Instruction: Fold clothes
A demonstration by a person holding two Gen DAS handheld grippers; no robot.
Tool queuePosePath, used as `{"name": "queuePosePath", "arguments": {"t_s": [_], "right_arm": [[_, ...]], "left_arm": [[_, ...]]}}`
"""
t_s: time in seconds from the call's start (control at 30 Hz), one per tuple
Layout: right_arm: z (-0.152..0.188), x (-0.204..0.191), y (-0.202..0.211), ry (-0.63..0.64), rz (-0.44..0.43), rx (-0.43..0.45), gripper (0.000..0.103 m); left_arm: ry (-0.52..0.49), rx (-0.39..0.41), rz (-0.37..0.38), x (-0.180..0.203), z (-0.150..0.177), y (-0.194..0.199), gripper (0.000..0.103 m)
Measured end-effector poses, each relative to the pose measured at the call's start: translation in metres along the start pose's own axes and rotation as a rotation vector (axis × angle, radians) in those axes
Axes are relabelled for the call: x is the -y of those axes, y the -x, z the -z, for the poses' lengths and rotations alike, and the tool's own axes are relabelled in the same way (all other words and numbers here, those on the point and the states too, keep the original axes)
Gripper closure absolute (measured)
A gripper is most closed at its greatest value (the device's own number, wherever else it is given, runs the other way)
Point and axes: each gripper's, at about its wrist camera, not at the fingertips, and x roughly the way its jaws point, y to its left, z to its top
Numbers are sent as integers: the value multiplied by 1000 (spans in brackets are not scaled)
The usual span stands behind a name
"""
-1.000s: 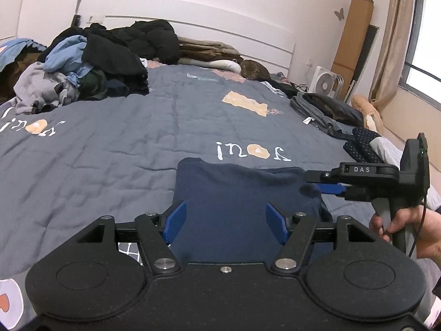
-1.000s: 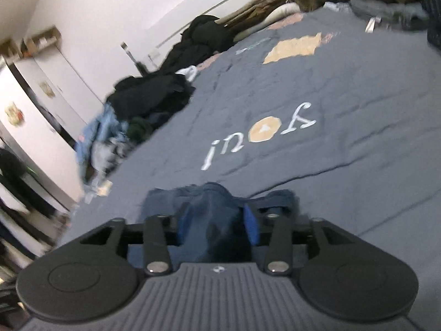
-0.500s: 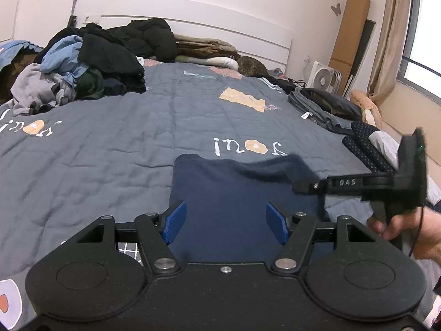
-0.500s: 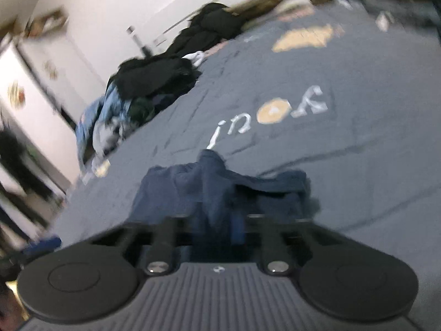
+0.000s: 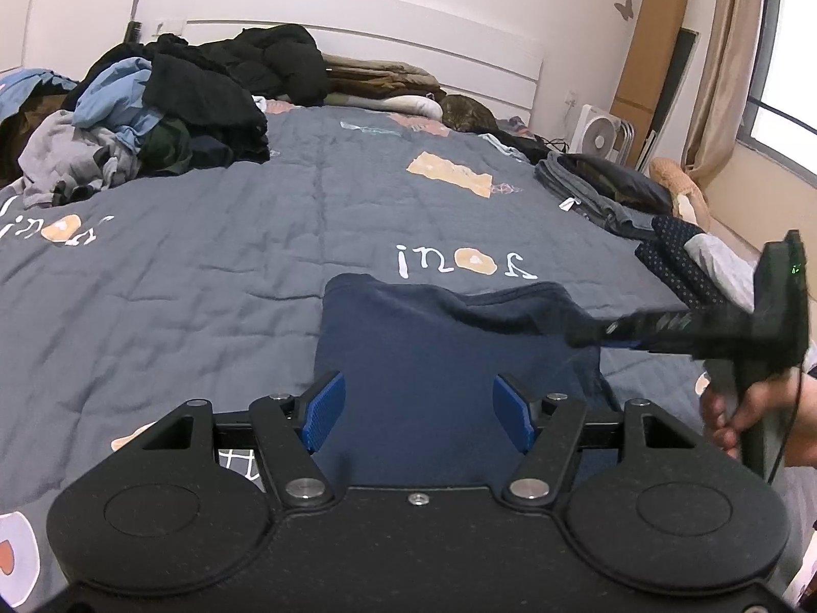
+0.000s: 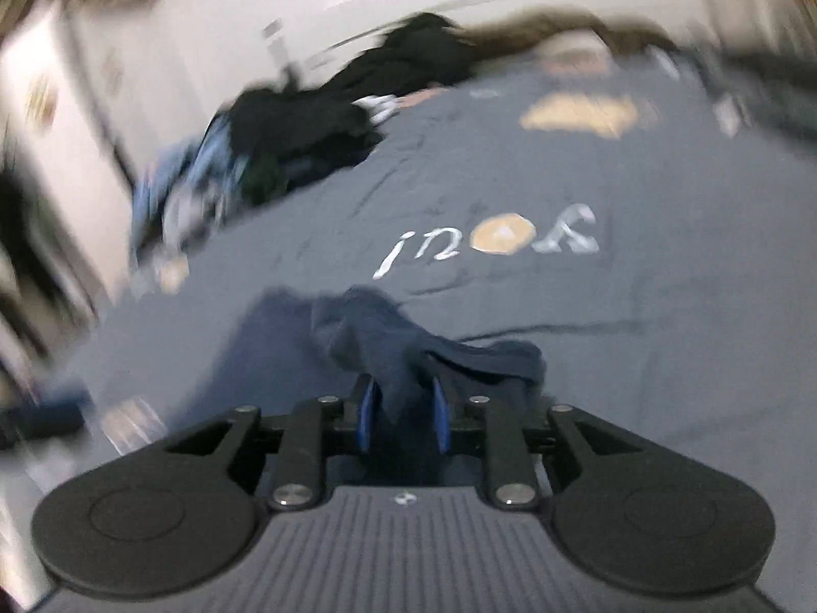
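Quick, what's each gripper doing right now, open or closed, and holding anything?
Left gripper: open, empty, over the navy garment.
Right gripper: shut on a bunched fold of the navy garment.

One navy garment (image 5: pixel 434 357) on the bed (image 5: pixel 255 255), and two grippers over it: the left gripper (image 5: pixel 417 411) and the right gripper (image 6: pixel 402 408). Two clothes piles too, a jumbled heap (image 5: pixel 153 127) and a folded stack (image 5: pixel 602 179), plus one fan (image 5: pixel 595 135).

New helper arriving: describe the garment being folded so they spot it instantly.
On the grey quilt, find the white "you" lettering. Just below lies the navy garment, flat and alone, its right edge pinched by the right gripper, unlike the jumbled clothes pile by the headboard.
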Motion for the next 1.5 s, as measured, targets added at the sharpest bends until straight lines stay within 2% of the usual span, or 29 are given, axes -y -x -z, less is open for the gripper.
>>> {"name": "queuePosePath", "arguments": {"t_s": [0.13,0.23,0.33,0.37,0.43,0.47,0.5,0.57,0.63,0.67,0.73,0.83,0.93,1.0,1.2,1.37,1.5], "right_arm": [[-5,26,11,-139,-51,48,59],[6,31,1,-192,-105,42,57],[17,33,-12,-247,-115,13,57],[19,29,-14,-229,-104,10,58],[20,13,-14,-122,-55,18,65],[20,5,-14,-69,-31,22,81],[21,-8,-13,6,0,27,88],[24,-43,-8,211,71,36,88],[35,-78,-5,475,86,31,88],[40,-90,-5,543,63,18,86],[46,-102,-9,570,-3,-31,81],[48,-102,-16,510,-62,-104,75],[38,-89,-8,426,-85,-102,72],[29,-80,0,356,-104,-83,60],[26,-68,0,361,-79,-67,54],[23,-36,-13,129,-167,-92,49],[25,-29,-19,46,-204,-86,46]], "left_arm": [[1,-7,-2,1,1,-2,39],[-8,-10,-1,4,1,-3,39],[-15,-10,-3,4,2,-3,39],[-14,-11,-4,4,2,-3,39],[-13,-11,-7,3,2,-4,39],[-12,-11,-7,3,1,-4,39],[-12,-11,-7,4,1,-4,39],[-15,-11,-8,5,2,-4,39],[-20,-11,-8,6,2,-4,39],[-21,-11,-8,6,2,-4,39],[-18,-9,-7,4,2,-3,39],[-14,-3,-8,3,1,-1,39],[-7,1,-8,2,1,-1,35],[-4,3,-7,2,0,0,34],[-6,5,-4,2,-1,0,34],[-7,6,-5,2,-2,0,34],[-11,2,-3,3,-1,0,34]]}}
